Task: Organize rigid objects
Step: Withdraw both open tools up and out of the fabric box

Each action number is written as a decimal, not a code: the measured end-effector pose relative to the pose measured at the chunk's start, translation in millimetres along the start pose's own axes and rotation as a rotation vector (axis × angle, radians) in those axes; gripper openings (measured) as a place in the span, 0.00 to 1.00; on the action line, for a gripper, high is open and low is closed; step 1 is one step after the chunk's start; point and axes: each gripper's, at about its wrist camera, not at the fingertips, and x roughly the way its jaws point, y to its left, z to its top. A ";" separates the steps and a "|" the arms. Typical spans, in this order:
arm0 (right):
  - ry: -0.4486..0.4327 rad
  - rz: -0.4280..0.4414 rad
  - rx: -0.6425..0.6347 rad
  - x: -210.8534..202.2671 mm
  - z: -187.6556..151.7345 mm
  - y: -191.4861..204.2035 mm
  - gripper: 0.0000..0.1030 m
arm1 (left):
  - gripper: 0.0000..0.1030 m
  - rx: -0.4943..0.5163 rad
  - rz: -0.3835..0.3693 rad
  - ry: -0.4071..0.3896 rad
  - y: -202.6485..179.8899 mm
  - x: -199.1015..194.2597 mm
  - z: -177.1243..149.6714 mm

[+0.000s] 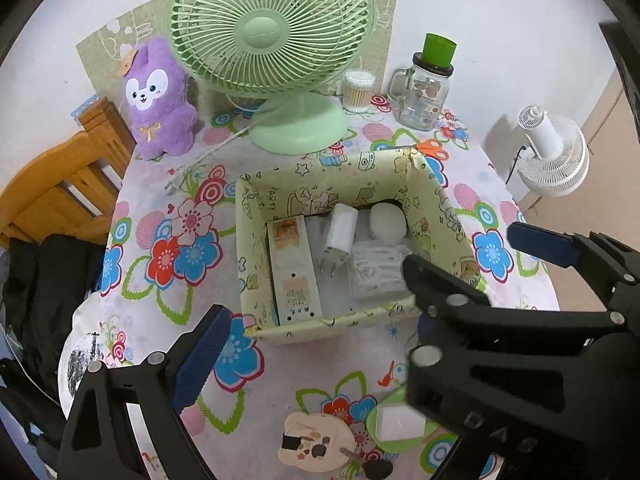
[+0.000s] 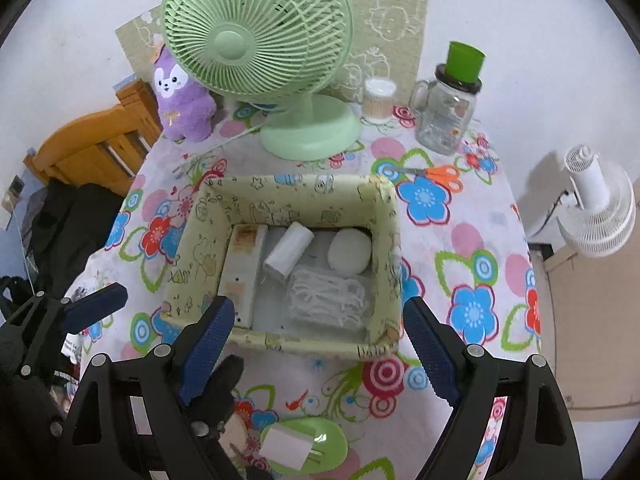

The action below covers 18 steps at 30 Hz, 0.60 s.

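We had both tongs, left (image 1: 332, 344) & right (image 2: 320, 344), spread & empty near the box (image 2: 384, 216), prob next grab was the white adapter (image 2: 282, 450) on the green dish (image 2: 332, 440).

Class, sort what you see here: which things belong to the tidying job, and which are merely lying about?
Job: yellow box, long white carton, plug adapter, white round object, white adapter on green dish.
Bystanders: green fan, purple plush, scissors, glass jar.

We get bright, even indoor light, soft shadows only. The white fan (image 2: 596, 208) throws a faint grey shadow leftward on the wall. Heavy fisheye bend and black vignette at corners. Centre sharp; the green cup (image 2: 464, 60) looks slightly motion-blurred.
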 end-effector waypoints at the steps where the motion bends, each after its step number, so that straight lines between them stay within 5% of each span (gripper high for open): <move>1: 0.000 -0.011 0.004 -1.8 -3.3 -0.7 0.86 | 0.93 0.005 0.002 -0.001 0.0 -1.4 -2.5; 18: -0.001 -0.033 0.055 -17.9 -50.4 0.6 0.86 | 0.93 0.058 -0.007 -0.001 3.6 -12.9 -40.9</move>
